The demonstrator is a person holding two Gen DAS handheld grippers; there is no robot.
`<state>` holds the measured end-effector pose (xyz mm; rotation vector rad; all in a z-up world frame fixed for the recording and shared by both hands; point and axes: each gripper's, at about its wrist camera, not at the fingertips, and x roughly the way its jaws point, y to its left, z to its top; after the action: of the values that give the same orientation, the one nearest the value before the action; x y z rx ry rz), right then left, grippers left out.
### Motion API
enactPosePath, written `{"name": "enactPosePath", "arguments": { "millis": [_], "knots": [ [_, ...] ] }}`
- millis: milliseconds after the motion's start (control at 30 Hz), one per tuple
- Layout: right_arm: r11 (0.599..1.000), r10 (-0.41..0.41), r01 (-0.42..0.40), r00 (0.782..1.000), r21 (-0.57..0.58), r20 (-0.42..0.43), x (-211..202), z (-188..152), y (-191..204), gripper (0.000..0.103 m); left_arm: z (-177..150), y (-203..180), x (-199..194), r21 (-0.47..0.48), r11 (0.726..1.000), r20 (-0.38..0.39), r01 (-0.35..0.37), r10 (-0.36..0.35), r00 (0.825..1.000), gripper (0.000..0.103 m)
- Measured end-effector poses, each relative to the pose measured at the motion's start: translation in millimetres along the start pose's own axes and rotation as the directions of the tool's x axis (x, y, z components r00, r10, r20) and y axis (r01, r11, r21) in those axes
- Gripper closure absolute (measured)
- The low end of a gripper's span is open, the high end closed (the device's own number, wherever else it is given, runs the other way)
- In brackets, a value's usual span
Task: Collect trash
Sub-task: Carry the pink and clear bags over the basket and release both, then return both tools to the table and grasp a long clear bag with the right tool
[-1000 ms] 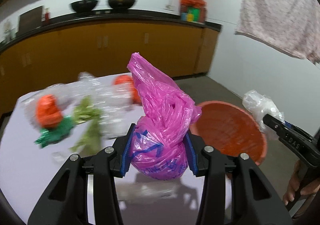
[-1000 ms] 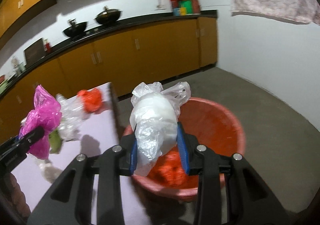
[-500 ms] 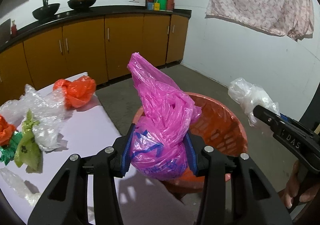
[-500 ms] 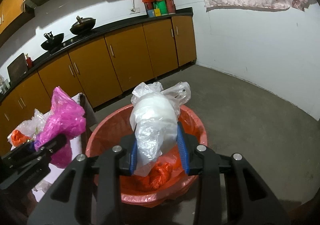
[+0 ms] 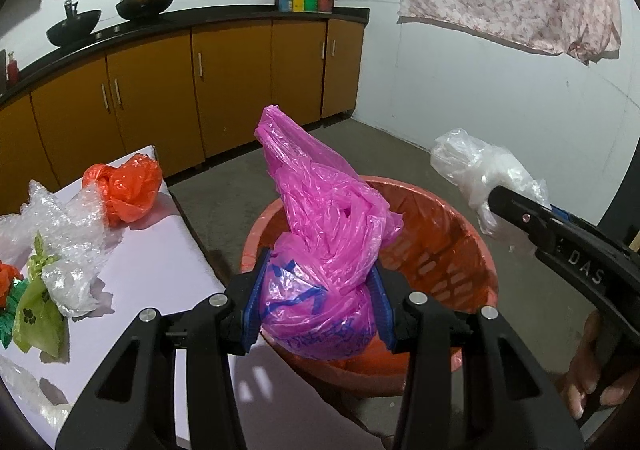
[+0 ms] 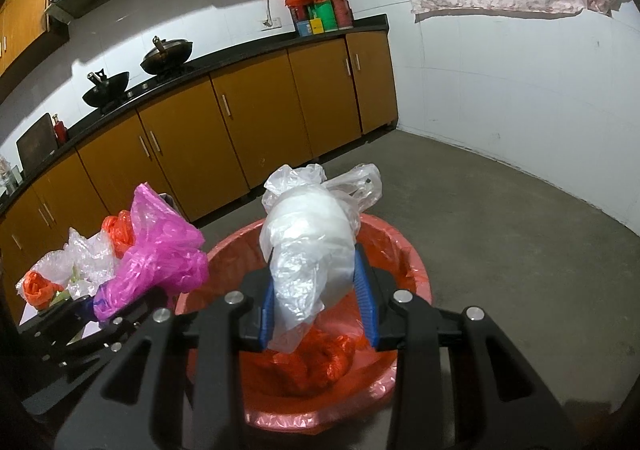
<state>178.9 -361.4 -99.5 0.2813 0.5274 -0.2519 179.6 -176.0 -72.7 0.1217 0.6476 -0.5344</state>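
- Both sets of jaws are clamped on trash: my left gripper (image 5: 318,304) squeezes the knotted pink bag (image 5: 328,250), my right gripper (image 6: 318,312) pinches the clear plastic bag (image 6: 310,246).
- Each bundle sits between the blue pads, its loose top poking up past the tips.
- Carry-to-bin step, I reckon: the red basket (image 6: 416,270) lies right below both loads, with orange scraps already inside.
- Pink bag hangs over the near rim, clear bag over the middle.
- Next move calls for spreading the jaws so both drop inside; the pink one may want a nudge further in.
- More to fetch on the counter (image 5: 160,262): an orange bag (image 5: 124,190), crumpled clear wrap (image 5: 68,226), a green scrap (image 5: 36,314).
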Motion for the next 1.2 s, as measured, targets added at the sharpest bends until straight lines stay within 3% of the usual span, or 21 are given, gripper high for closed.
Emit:
{"name": "enactPosePath", "arguments": {
  "millis": [400, 767, 1200],
  "knots": [
    [1.000, 0.006, -0.006, 1.000, 0.020, -0.001, 7, 7, 1, 0.069, 1, -4, 7, 0.012, 1.000, -0.014, 0.009, -0.009, 1.000, 0.057],
    [0.998, 0.019, -0.019, 1.000, 0.059, 0.005, 12, 12, -11, 0.052, 2, -4, 17, 0.007, 1.000, -0.027, 0.000, 0.000, 1.000, 0.044],
    [0.999, 0.008, -0.009, 1.000, 0.049, 0.020, 4, 11, -10, 0.051, 1, 15, 0, -0.027, 0.999, -0.001, -0.040, 0.040, 0.999, 0.042]
  ]
}}
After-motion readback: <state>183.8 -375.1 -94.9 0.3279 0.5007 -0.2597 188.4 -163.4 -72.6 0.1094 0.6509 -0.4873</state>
